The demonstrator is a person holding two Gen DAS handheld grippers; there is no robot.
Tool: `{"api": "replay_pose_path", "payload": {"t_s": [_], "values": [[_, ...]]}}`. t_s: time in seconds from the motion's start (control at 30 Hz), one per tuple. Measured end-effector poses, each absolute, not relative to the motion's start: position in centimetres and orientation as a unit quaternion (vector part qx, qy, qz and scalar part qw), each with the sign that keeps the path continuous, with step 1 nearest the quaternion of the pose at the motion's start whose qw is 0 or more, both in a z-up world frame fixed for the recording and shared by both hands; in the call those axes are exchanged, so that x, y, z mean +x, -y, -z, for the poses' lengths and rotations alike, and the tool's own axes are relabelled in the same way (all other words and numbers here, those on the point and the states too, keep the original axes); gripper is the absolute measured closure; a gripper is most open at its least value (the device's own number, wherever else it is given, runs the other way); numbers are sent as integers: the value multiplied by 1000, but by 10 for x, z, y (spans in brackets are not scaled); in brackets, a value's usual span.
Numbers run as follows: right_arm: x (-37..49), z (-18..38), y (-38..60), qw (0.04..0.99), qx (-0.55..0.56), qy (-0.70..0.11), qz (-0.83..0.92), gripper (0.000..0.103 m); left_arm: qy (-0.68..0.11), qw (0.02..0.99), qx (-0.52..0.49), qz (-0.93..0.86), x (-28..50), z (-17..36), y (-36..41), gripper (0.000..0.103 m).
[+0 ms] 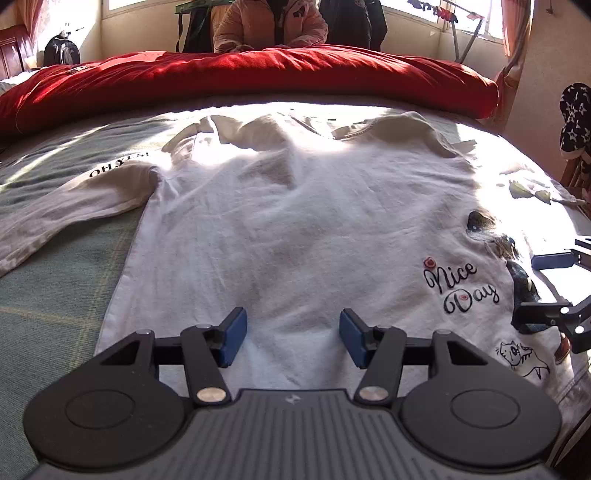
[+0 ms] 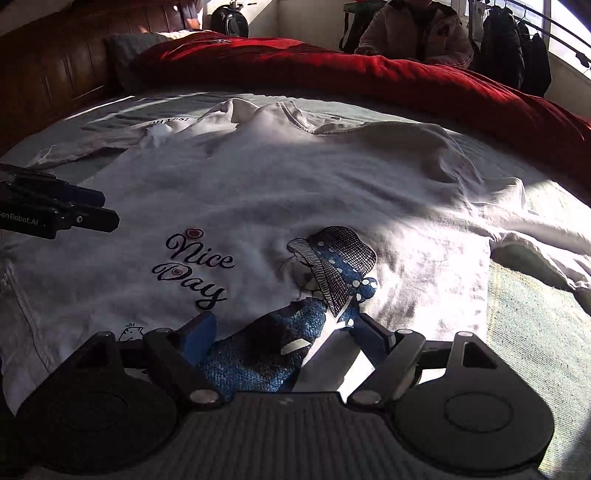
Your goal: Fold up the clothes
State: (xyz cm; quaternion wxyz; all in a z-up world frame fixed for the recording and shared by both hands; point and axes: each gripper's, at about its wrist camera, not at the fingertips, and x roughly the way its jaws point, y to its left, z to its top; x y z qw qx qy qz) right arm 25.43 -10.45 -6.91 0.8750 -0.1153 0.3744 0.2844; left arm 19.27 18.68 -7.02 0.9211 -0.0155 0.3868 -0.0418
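White shirt (image 1: 295,206) spread flat, print up, on bed (image 1: 55,295), green-grey sheet. Hem toward the near edge, collar toward the far edge. Long sleeves out to both sides: one (image 1: 66,206) lying toward the left edge, creased; other (image 2: 546,251) bunched toward the right edge. "Nice Day" lettering (image 2: 194,267) and girl-in-hat print (image 2: 332,273) on lower front, nearer the right side of the shirt. Folds and wrinkles near collar and shoulders; strong sun patches across fabric.

Red duvet (image 1: 240,81) heaped along far edge, behind collar. Seated person in padded jacket (image 1: 269,26) beyond the bed, by window. Wooden headboard (image 2: 48,70) at left end in right wrist view.

Left gripper (image 1: 293,339): fingers apart, blue pads (image 1: 234,336) wide of each other, holding nothing, low over the hem near the middle of the shirt. Contact with fabric: cannot tell.

Right gripper (image 2: 280,336): fingers apart, nothing clamped, low over hem at the blue print, right of the lettering. Contact with fabric: cannot tell.

Grippers side by side along near edge, each visible at the margin of the other's view.
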Motion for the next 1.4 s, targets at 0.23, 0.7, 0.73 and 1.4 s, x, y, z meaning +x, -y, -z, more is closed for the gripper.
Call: {"api": "replay_pose_path", "payload": {"t_s": [0.23,0.7,0.73,1.4], "values": [[190,79,167,888,-76,-383,-243,0,-382,924,-21,-27,125,72,-214,29],[175,64,145,899,-82,-357,-240,0,-346,933,55,84,137,53,-94,22],[175,67,143,898,-81,-359,-242,0,-359,928,55,84,139,61,-88,22],[166,88,136,902,-70,-344,-252,0,-385,921,-54,-7,110,73,-144,17]]}}
